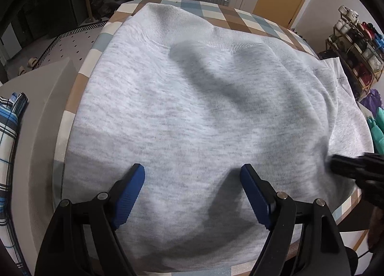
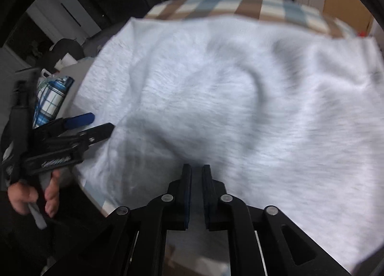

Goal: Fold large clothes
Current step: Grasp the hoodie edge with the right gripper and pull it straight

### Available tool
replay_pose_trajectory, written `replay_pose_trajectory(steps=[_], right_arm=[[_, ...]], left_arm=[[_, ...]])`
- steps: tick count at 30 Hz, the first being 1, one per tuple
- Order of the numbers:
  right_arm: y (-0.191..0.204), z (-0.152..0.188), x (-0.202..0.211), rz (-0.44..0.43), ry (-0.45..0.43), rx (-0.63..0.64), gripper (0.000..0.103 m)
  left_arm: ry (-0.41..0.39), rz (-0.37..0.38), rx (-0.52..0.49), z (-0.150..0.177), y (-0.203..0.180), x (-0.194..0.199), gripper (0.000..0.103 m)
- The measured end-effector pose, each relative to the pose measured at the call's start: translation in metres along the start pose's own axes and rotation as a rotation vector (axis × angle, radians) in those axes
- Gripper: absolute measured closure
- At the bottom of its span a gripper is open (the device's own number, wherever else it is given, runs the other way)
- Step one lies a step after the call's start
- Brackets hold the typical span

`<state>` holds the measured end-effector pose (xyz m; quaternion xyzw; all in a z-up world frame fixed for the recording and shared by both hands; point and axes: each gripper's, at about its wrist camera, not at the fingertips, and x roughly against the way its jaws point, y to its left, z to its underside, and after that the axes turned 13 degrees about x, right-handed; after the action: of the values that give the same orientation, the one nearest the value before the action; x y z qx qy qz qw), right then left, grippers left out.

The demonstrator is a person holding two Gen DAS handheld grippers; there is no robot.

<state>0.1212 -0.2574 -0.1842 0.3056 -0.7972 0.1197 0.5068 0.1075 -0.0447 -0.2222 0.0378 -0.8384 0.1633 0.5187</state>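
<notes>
I have the grey sweatshirt [image 1: 204, 108] spread over the checked desk [image 1: 252, 21], ribbed hem toward the far edge and the body covering nearly the whole top. I take that as the reason it lies this way: a large garment needs the full surface before any fold can be made cleanly. It is not flat yet. A raised ridge runs diagonally across the middle, and on the right side a second layer laps over the first, so I judge some smoothing is due before the next fold. My left hand-held gripper [image 1: 192, 175] hangs over the near part of the cloth with its blue pads [image 1: 129, 194] spread wide. Nothing lies between them, and whether the tips brush the fabric I cannot tell. I read it as parked near the edge, ready to take a hem. My right hand-held gripper [image 2: 196, 175] sits over the near edge on the other side, its jaws almost together with only a narrow slit between them. I see no cloth caught in that slit, though the right view is smeared with blur, so I hold that loosely. A checked blue shirt [image 1: 9, 132] lies off the desk to the left, apart from the work.
</notes>
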Motion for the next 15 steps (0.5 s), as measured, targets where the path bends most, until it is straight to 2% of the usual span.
replay_pose_trajectory(steps=[1,2,3,5,8,10,12,15], right_arm=[[-0.002,0.004,0.012,0.009,-0.016,0.005,0.091],[-0.004,0.008,0.024,0.03,-0.022,0.013,0.084],[-0.006,0.013,0.03,0.062,-0.012,0.024,0.076],[-0.012,0.026,0.032,0.143,0.05,0.064,0.067],[-0.03,0.048,0.014,0.191,0.151,0.051,0.067],[-0.04,0.062,-0.011,0.179,0.208,0.017,0.067],[-0.047,0.067,-0.014,0.158,0.127,-0.014,0.066],[-0.051,0.069,-0.011,0.146,0.094,-0.066,0.066]], left_arm=[[0.002,0.001,0.001,0.0,0.0,0.0,0.025],[0.003,0.0,0.001,-0.001,0.0,0.0,0.025],[0.002,-0.002,-0.001,0.0,0.0,0.0,0.025],[0.001,-0.009,-0.006,0.0,-0.002,0.0,0.025],[0.003,-0.013,-0.008,-0.001,-0.002,-0.001,0.025],[0.003,-0.008,-0.005,-0.001,-0.002,-0.001,0.025],[0.001,-0.007,-0.007,0.0,-0.002,0.0,0.025],[-0.016,-0.008,-0.027,0.002,-0.006,0.006,0.025]])
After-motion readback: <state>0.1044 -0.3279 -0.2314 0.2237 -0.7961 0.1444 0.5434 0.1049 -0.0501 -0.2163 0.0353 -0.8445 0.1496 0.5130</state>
